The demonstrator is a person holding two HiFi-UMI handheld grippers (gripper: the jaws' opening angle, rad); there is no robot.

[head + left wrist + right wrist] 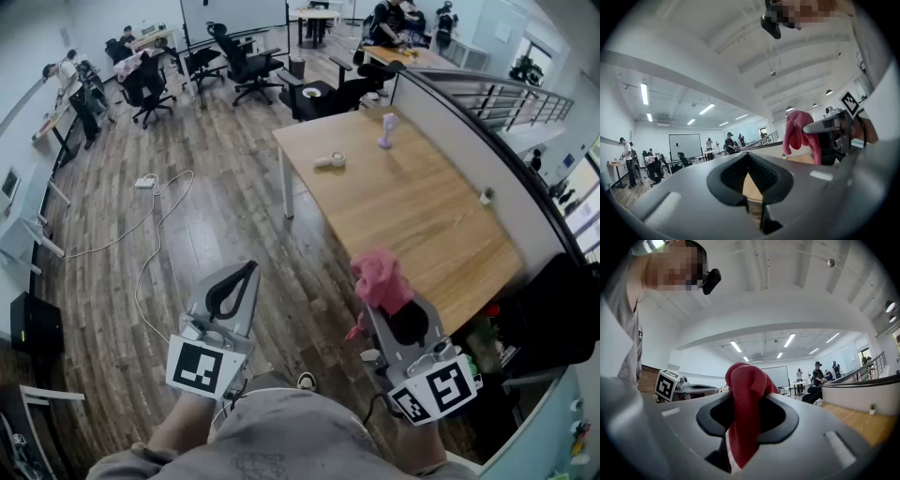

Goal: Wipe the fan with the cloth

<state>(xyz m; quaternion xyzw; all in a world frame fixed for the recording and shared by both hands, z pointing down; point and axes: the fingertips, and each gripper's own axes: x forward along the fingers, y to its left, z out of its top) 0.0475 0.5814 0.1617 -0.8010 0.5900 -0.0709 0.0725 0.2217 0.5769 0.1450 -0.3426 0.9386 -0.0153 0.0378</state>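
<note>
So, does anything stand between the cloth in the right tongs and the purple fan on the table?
Nothing visible does. Only bare table lies between the cloth and the fan; the white roll lies left of that line.

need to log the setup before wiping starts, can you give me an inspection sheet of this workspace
surface: wooden table, ahead of the person
job's things: small lilac fan upright near the table's far end; pink cloth in the right gripper
clutter: white roll-like item lying near the table's left edge; small object by the partition
grippers: left gripper jaws together, empty; right gripper jaws closed on the cloth
cables: white cable loose across the floor, power strip beside it
surroundings: office chairs, people at far desks, railing
</note>
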